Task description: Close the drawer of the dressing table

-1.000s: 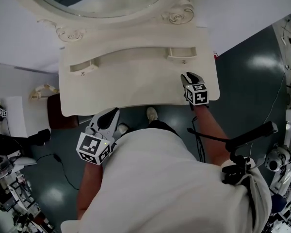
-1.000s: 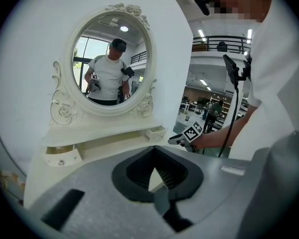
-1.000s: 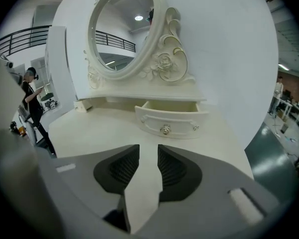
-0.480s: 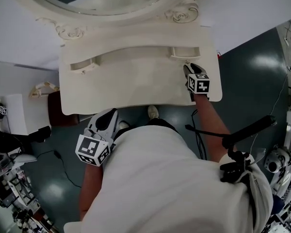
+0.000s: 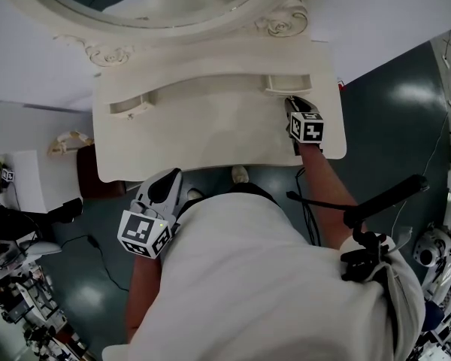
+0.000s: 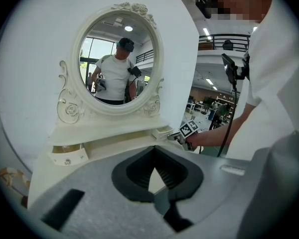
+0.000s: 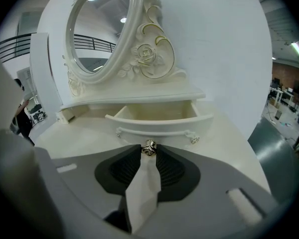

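Right gripper (image 5: 292,105): I am bringing it up to the open drawer (image 7: 157,123), jaws closing on its knob (image 7: 149,147); push-in is pending. Left gripper (image 5: 169,180): idling, jaws together, empty.

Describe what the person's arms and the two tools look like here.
Both tools share one design. The left tool and the right tool each have a light grey shell, dark grey ribbed pads and a cube with black-and-white square markers. The person wears a white short-sleeved shirt, and the forearms are bare.
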